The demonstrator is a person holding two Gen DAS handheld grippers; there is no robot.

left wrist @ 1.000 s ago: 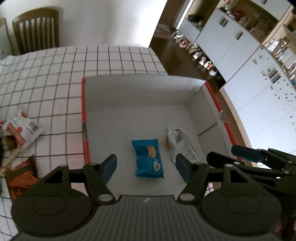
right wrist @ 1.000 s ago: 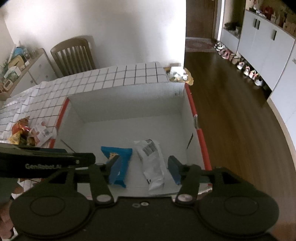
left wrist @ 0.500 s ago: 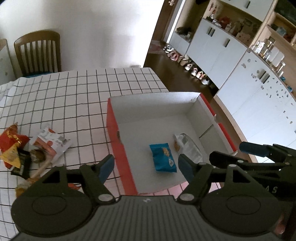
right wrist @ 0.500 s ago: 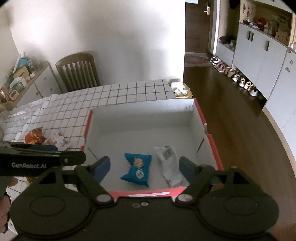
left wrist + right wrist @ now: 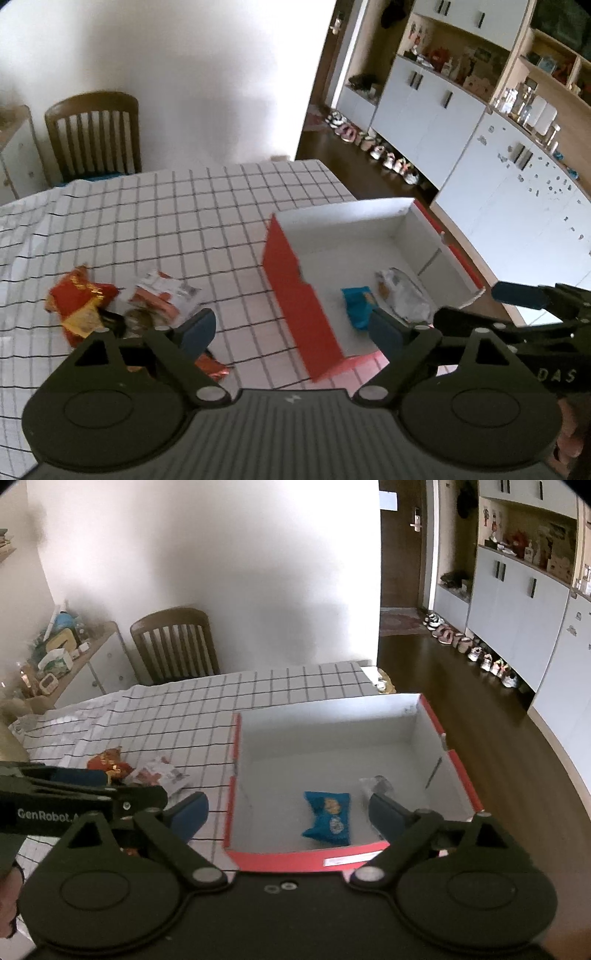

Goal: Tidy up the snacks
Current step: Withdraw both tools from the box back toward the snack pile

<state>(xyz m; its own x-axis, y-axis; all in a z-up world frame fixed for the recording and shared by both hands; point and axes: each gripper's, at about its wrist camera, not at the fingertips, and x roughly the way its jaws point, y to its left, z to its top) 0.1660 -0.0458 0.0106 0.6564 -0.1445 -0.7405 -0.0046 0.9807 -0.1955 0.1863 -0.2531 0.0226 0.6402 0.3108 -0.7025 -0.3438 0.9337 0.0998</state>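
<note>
The table [image 5: 192, 716], covered in a grid-pattern cloth, carries a red cardboard box [image 5: 306, 860] with a white interior. Inside lie a blue snack packet [image 5: 328, 814] and a clear-wrapped snack [image 5: 404, 295], side by side. A snack pile [image 5: 110, 299] lies left of the box. Left gripper [image 5: 291, 332] and right gripper [image 5: 288, 810]: jaws opening, nothing between them.

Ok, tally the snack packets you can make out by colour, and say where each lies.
Blue packet, in the box: 1
Clear silvery packet, in the box: 1
Red and yellow packet, on the tablecloth: 1
White and red packet, on the tablecloth: 1
Others in that pile, too hidden to count.
Total: 4
</note>
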